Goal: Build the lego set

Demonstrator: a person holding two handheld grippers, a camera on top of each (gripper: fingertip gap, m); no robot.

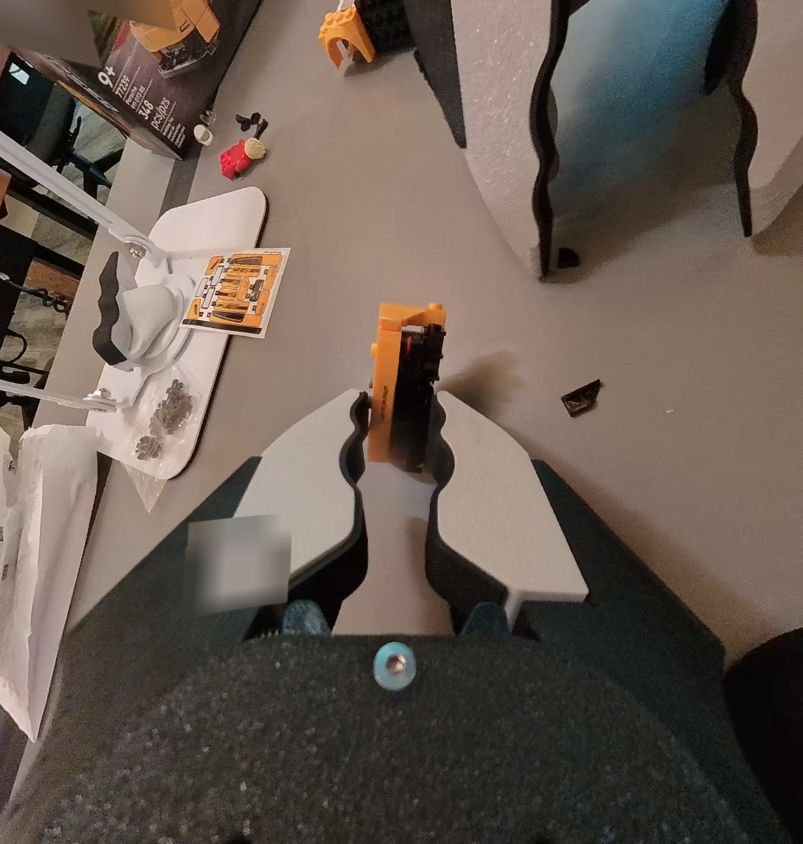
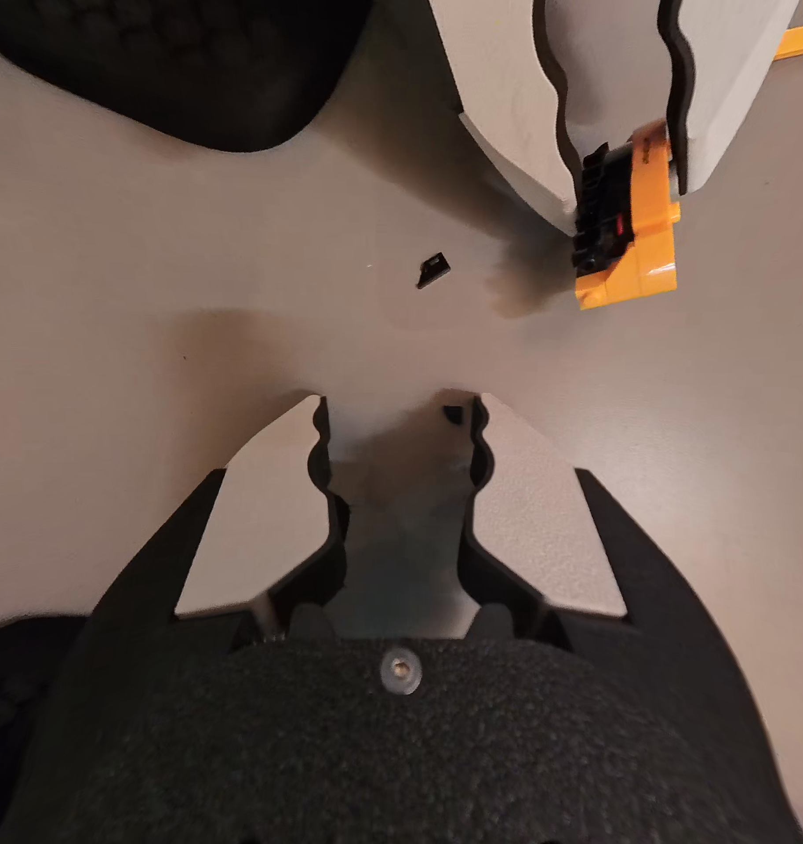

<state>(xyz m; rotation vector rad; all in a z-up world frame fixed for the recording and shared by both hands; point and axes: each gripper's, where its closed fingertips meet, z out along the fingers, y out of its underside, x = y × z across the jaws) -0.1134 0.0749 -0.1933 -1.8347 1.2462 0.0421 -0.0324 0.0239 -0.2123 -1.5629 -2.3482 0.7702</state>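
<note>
Left gripper: fingers clenched on the orange-and-black sub-assembly, one pad on the orange face, the other on the black side. I hold it low over the grey bench; I cannot tell whether its far end touches the surface. Its long axis runs straight out along my left fingers, and more than half of it sticks out past the tips.

Right gripper: fingers released, gap wide, nothing gripped. A tiny black piece sits just inside the right-hand fingertip; whether it lies on the bench or clings to the pad I cannot tell.

Key relation: a small black wedge piece lies loose on the bench, ahead of the right fingers and slightly left of their centreline, well apart from them. In the right wrist view the sub-assembly is up and to the right of that wedge, held by the left gripper. In the left wrist view the wedge lies off to the right of my left fingers. Judgement: the right gripper is free, so the wedge is its pick.

Sub-assembly appearance: smooth orange panels with a stud on the far end, black stepped parts stacked alongside, a small red element between them.
</note>
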